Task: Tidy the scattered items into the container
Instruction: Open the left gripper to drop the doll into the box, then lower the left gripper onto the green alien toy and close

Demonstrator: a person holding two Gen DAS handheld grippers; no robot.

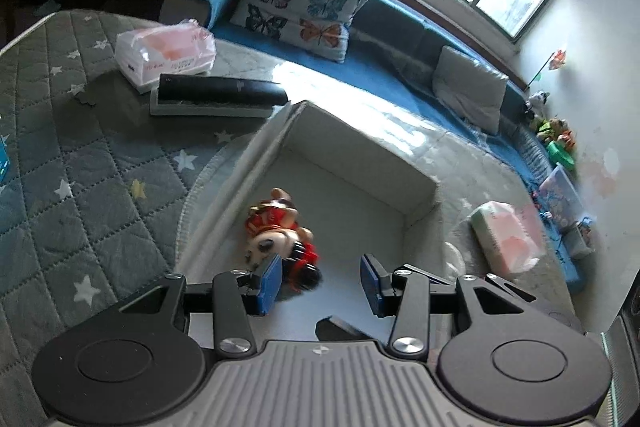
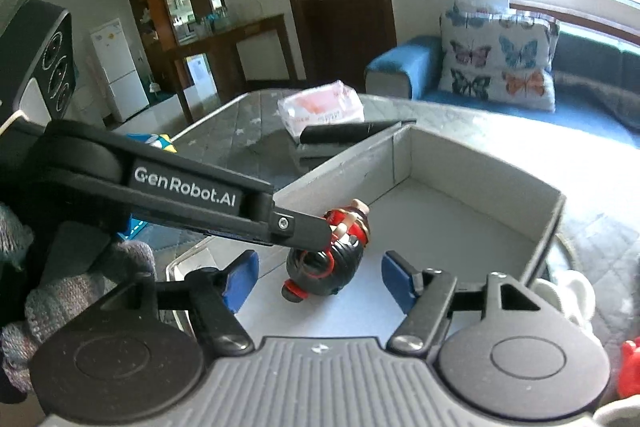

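inside the grey open box (image 1: pixel 352 163), on its floor toward the near-left corner, lies the toy figure (image 1: pixel 280 231), red clothes and a black-haired head. left wrist view: left gripper (image 1: pixel 320 281) has its blue pads (image 1: pixel 269 283) spread wide with nothing between them; the figure sits at about 11 o'clock from the gap, just beyond the left pad, contact cannot be told. the figure's long axis runs 11 to 5 o'clock, head at the near 5 o'clock end. right wrist view: right gripper (image 2: pixel 318 283) also spread, empty, the figure (image 2: pixel 332 251) lying just ahead of the gap at 12 o'clock, long axis about 1 to 7 o'clock, dark head nearest the camera. only this view shows the left gripper from the side, a black finger (image 2: pixel 304 227) over the figure, and a gloved hand (image 2: pixel 72 287) at 9 o'clock. only the left view shows a second tissue pack (image 1: pixel 506 237) outside the box at 3 o'clock. both views show a pink tissue pack (image 1: pixel 164 53) and a black case (image 1: pixel 220 95) beyond the box at 11 o'clock, on the quilted cover (image 1: pixel 80 167).
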